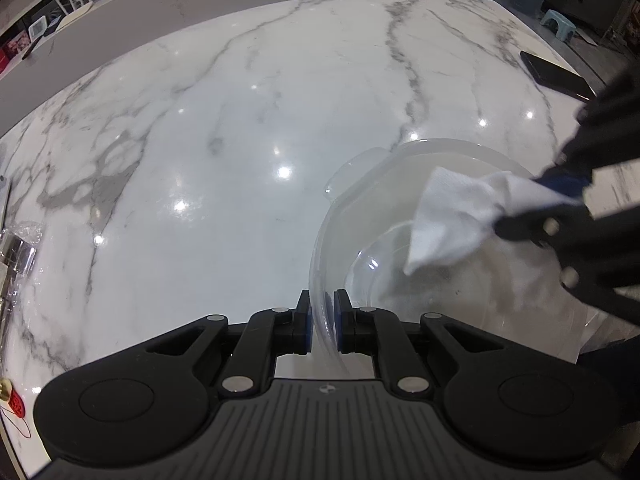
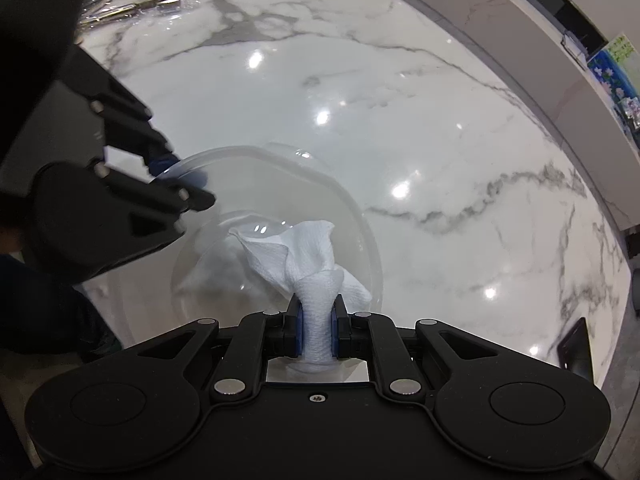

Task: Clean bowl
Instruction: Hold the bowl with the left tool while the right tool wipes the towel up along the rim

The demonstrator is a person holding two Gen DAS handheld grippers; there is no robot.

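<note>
We hold the clear plastic bowl (image 1: 400, 216) tilted on its side over the marble table (image 1: 200, 160), near the table's near edge. Its opening faces the right gripper (image 2: 317, 330), and its round base points away toward the left. The bowl is round, so we see no long axis. A second clear rim shows just behind its far side in the left wrist view; we cannot tell if it is a second bowl.

The left gripper (image 1: 322, 320) is pressed together on the bowl's rim, one blue pad on each side of the thin wall. The right gripper pinches a twisted white paper towel (image 2: 304, 260) between its blue pads, and the loose end of the towel reaches inside the bowl, against the inner wall near the bottom.

We can read no writing or brand on the bowl or the towel.

The middle of the table is open. A black phone (image 1: 556, 76) lies near the far right corner, and crumpled clear wrapping (image 2: 132, 4) lies at the left edge.
</note>
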